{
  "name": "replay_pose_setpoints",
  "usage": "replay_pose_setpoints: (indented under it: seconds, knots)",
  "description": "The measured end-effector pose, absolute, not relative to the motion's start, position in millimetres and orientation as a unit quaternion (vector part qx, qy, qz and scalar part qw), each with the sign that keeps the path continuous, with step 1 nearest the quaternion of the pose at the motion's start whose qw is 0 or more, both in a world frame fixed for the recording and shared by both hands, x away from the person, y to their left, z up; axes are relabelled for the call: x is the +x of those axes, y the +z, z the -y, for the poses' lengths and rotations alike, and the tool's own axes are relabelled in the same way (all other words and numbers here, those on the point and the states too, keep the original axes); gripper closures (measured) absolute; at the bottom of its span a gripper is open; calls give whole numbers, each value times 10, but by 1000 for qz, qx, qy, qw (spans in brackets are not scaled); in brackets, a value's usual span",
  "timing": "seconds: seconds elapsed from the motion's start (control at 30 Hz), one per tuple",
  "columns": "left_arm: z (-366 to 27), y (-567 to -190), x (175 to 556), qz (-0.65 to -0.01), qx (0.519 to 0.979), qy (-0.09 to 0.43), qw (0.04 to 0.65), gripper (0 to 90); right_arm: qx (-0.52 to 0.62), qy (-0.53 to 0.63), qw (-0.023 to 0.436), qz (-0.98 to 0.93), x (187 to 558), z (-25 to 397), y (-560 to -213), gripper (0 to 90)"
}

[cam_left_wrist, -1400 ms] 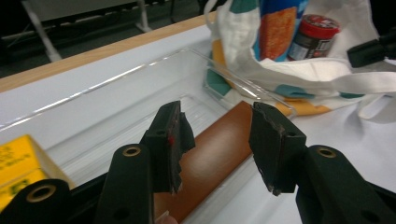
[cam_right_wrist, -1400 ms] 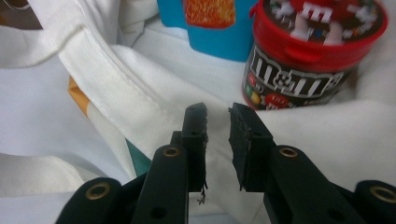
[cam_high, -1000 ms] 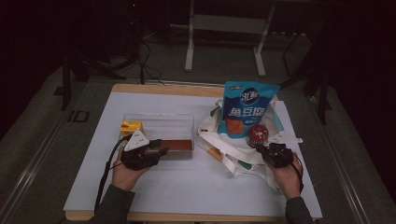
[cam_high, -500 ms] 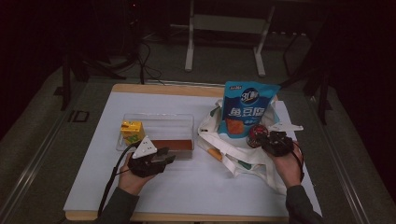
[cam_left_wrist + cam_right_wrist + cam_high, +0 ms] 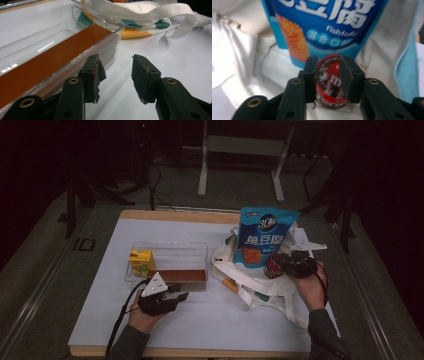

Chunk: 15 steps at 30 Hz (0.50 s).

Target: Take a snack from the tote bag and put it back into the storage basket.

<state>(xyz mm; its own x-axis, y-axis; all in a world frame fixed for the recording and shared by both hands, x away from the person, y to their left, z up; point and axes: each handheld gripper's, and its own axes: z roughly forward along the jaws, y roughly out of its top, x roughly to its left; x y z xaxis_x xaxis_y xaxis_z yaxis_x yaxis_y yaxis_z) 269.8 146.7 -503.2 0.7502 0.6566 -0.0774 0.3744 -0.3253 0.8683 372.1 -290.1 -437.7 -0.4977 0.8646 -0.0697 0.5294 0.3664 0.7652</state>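
Note:
My left gripper is open with nothing between its jaws, just in front of the clear plastic tray. In the left gripper view the left gripper sits beside the tray's near corner, and a long brown box lies inside. My right gripper is shut on a round red M&M's tub, over the white tote bag. In the right gripper view the right gripper clamps the tub right before a blue snack pouch.
A yellow juice carton stands in the tray's left end beside the brown box. The blue pouch stands upright in the tote bag, whose straps trail toward the table's front right. Dark floor and a metal stand lie beyond.
My left gripper has drawn back from the tray toward the table's front edge. My right gripper has carried the red tub slightly farther, closer to the blue pouch.

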Motion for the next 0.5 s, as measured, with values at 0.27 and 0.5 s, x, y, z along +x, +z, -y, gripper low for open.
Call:
replay_pose_setpoints:
  seconds: [0.27, 0.5]
  knots:
    - [-1430, -5181, 2741, -322, 808, 121, 478, 586, 449, 349, 251, -783, 3828, 2903, -4247, 556]
    - [-1406, -5263, 2765, -321, 809, 118, 478, 583, 466, 353, 258, -769, 3944, 2925, -4123, 478]
